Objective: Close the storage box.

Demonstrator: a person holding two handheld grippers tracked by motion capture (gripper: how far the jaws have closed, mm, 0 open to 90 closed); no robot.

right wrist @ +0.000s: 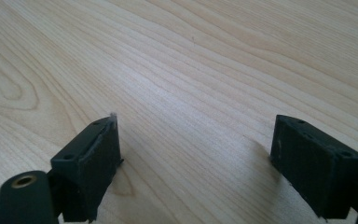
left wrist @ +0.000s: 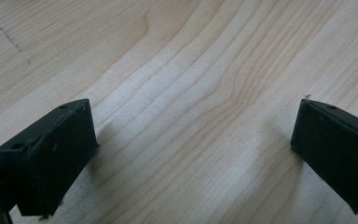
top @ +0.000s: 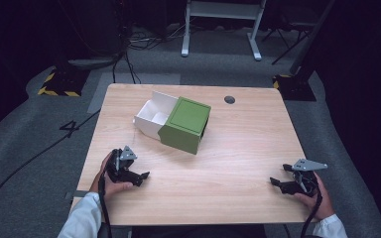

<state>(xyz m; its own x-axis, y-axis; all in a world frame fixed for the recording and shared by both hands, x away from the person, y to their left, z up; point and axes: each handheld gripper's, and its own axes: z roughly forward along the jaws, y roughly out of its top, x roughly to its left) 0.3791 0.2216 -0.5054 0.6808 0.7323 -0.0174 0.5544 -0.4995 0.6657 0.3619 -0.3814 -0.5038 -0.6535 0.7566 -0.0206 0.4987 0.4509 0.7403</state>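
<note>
A green box point(top: 186, 124) lies on the wooden table point(top: 243, 144), a little behind its middle. A white inner drawer point(top: 153, 116) sticks out of the box's left side, divided into compartments. My left gripper point(top: 141, 177) rests near the front left of the table in a person's hand, well in front of the box. Its jaws stand wide apart over bare wood point(left wrist: 191, 140) with nothing between them. My right gripper point(top: 276, 183) lies near the front right edge, held by the other hand. Its jaws are also spread over bare wood point(right wrist: 196, 140), holding nothing.
A small round grommet hole point(top: 229, 99) sits at the table's back right. Behind the table on the grey floor are white desk legs point(top: 221, 29), cables point(top: 129, 54) and yellow-black striped bases point(top: 59, 82).
</note>
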